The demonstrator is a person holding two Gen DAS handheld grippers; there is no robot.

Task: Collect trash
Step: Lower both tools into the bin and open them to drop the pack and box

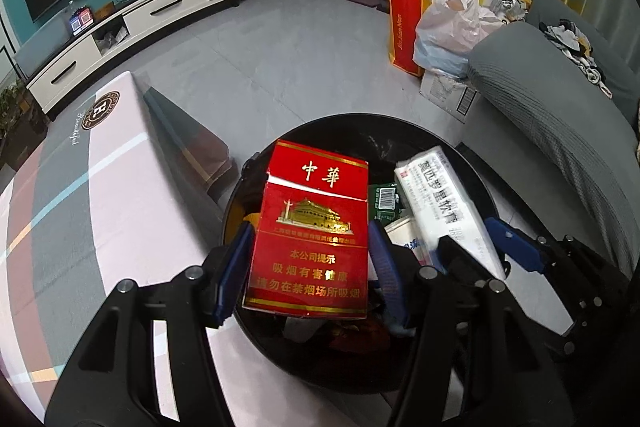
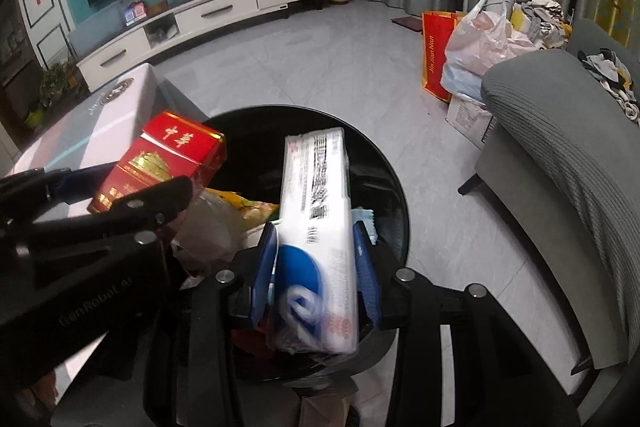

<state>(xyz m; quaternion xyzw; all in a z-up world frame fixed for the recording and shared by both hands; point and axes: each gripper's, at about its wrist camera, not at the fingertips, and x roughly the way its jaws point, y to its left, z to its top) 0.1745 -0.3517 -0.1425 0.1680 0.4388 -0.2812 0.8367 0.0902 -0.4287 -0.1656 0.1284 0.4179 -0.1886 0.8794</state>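
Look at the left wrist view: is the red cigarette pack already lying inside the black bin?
No: the red cigarette pack is clamped between the left gripper pads, held above the black bin.

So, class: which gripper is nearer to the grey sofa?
Right. The right gripper, holding the white ointment box, sits on the grey sofa side of the black bin; the left gripper, holding the red cigarette pack, is beside the table.

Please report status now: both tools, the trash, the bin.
Left tool shut on red cigarette pack. Right tool shut on white box. Both over black bin. Nothing blocking.
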